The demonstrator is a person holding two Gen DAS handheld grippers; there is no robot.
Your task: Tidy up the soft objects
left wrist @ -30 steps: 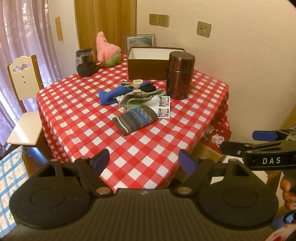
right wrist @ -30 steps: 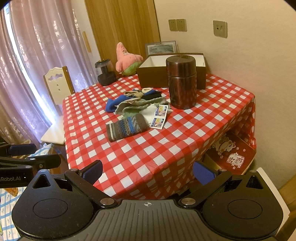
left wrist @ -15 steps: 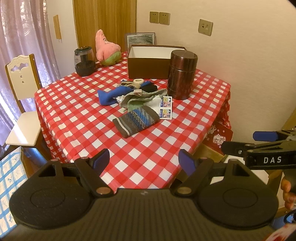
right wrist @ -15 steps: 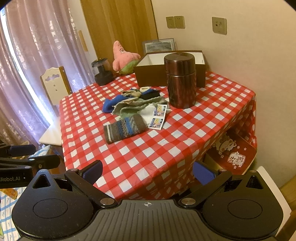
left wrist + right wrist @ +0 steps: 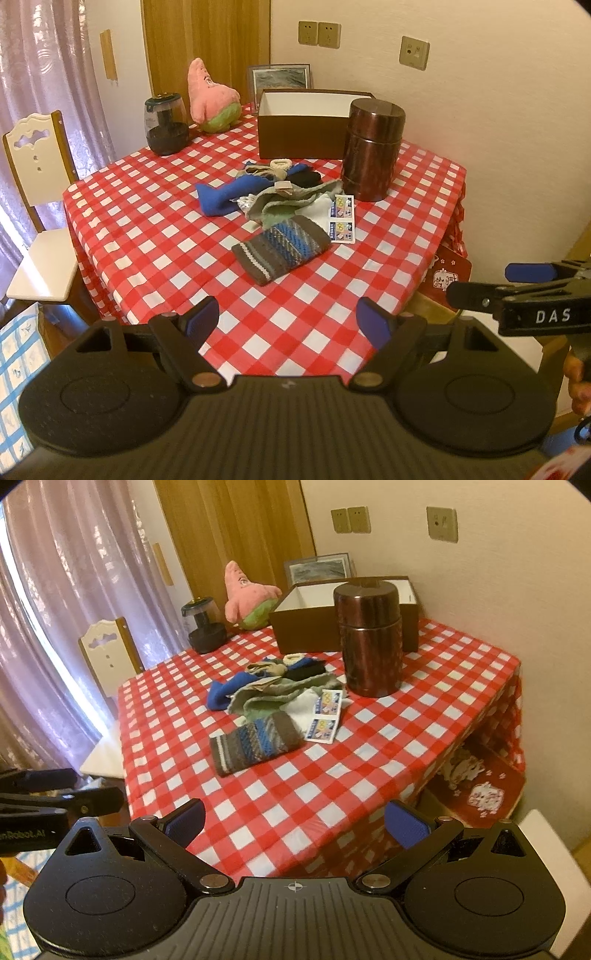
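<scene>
Slowly, over the last second, both tools have drawn in toward the near edge of the worktop (image 5: 155, 229): the red-checked cloth and everything on it sit a little larger and lower in both wrist views than before, while nothing on the cloth has shifted. The left tool (image 5: 288, 319) is wide open and holds nothing, and the right tool (image 5: 295, 818) is likewise spread wide and empty, held off to the left tool's right and beyond the worktop's corner. Straight ahead of both, nearest of the soft things, lies the striped knit sock (image 5: 282, 249), flat on the cloth and touching the heap of cloths (image 5: 291, 197) behind it, where a blue sock (image 5: 231, 195) sticks out to the left. Two small printed cards (image 5: 341, 219) lie just beside the striped sock's right end. Farther ahead stand the open brown box (image 5: 303, 127) and, right of it, a dark brown canister (image 5: 371, 147); the pink starfish plush (image 5: 210, 98) sits far ahead to the left, beside a dark lidded jar (image 5: 164, 125). No grasp has begun, so the sorting seems all still to do, with the striped sock the likeliest first pick.
</scene>
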